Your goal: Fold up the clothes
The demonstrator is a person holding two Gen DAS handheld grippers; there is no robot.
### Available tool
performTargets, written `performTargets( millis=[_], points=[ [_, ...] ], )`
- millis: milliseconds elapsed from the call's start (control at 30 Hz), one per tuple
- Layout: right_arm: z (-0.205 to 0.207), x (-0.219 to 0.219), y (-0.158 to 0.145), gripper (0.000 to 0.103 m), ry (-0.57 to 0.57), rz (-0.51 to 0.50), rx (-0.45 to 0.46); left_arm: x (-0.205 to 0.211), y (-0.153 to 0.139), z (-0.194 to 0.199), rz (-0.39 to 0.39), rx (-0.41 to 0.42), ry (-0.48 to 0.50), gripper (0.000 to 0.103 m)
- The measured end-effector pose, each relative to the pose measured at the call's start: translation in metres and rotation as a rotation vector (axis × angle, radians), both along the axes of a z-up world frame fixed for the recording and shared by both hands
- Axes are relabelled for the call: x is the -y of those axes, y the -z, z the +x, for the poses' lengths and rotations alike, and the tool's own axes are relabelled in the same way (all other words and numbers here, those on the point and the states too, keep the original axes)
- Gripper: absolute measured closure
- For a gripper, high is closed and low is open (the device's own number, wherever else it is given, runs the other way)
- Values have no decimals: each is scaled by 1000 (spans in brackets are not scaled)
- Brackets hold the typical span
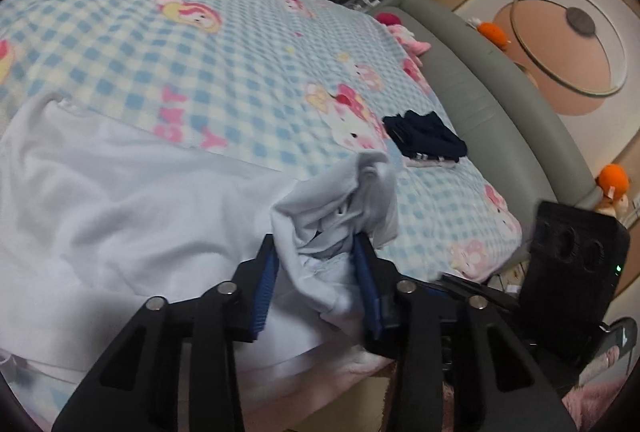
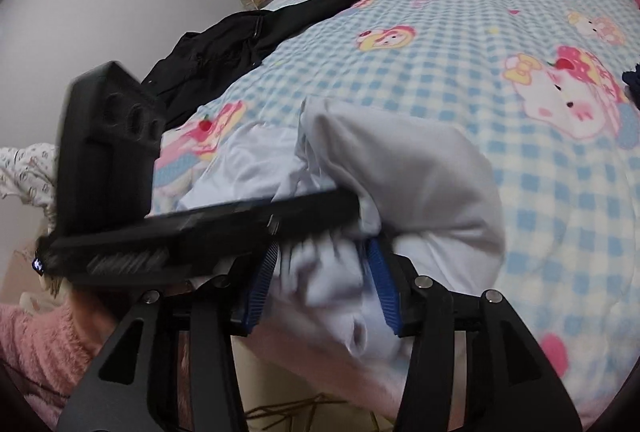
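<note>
white garment [image 1: 132,199]: spread at the near edge of the bed, one bunched end lifted off it
left gripper [image 1: 318,272]: blue pads clamped on the bunched white fabric
right gripper [image 2: 326,280]: jaws closed on a thick fold of the same cloth
checked blanket [image 1: 192,43]: covers the bed under the garment
dark folded clothes [image 1: 426,137]: by the far right edge
black jacket [image 2: 240,39]: at the left edge

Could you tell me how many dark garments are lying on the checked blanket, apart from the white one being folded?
2: a black jacket at the blanket's far edge, and a small folded navy garment beside the grey padded bed frame. Others may be hidden.
</note>
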State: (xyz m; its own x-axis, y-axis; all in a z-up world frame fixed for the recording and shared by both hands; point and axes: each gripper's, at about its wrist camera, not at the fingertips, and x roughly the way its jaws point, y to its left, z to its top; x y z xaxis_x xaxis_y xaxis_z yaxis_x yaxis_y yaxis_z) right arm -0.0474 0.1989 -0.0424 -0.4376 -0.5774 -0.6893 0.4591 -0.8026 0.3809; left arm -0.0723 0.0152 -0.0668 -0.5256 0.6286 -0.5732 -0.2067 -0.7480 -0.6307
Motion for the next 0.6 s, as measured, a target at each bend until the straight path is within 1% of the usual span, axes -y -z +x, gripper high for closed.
performTargets(
  millis=[33, 100, 167, 233, 300, 333, 400, 467, 500, 533, 567, 600],
  points=[
    [6, -8, -3, 55, 7, -18, -8, 3, 1, 0, -9, 1, -9, 66],
    [15, -31, -10, 54, 49, -72, -28, 13, 4, 1, 19, 7, -12, 66],
    [14, -55, -10, 48, 156, -99, -35, 19, 8, 2, 75, 11, -4, 66],
    [1, -69, 4, 46, 255, -76, 30, 20, 9, 3, 132, 18, 24, 65],
    [-11, -77, 22, 46, 321, -51, 105, 22, 11, 4, 186, 23, 51, 54],
    [-14, -76, 28, 46, 320, -51, 123, 21, 10, 5, 202, 18, 60, 47],
    [-13, -70, 35, 46, 311, -47, 127, 19, 9, 7, 233, 8, 79, 34],
    [-12, -62, 33, 46, 294, -29, 110, 17, 7, 9, 255, 0, 95, 31],
    [-12, -58, 31, 47, 286, -20, 101, 12, 7, 8, 224, -2, 92, 32],
    [-11, -54, 30, 47, 278, -11, 93, 7, 6, 7, 183, -3, 85, 36],
    [-11, -52, 29, 47, 271, -11, 90, 2, 6, 6, 110, -4, 68, 52],
    [-11, -51, 28, 47, 268, -22, 95, -3, 7, 5, 42, -2, 51, 63]
  ],
)
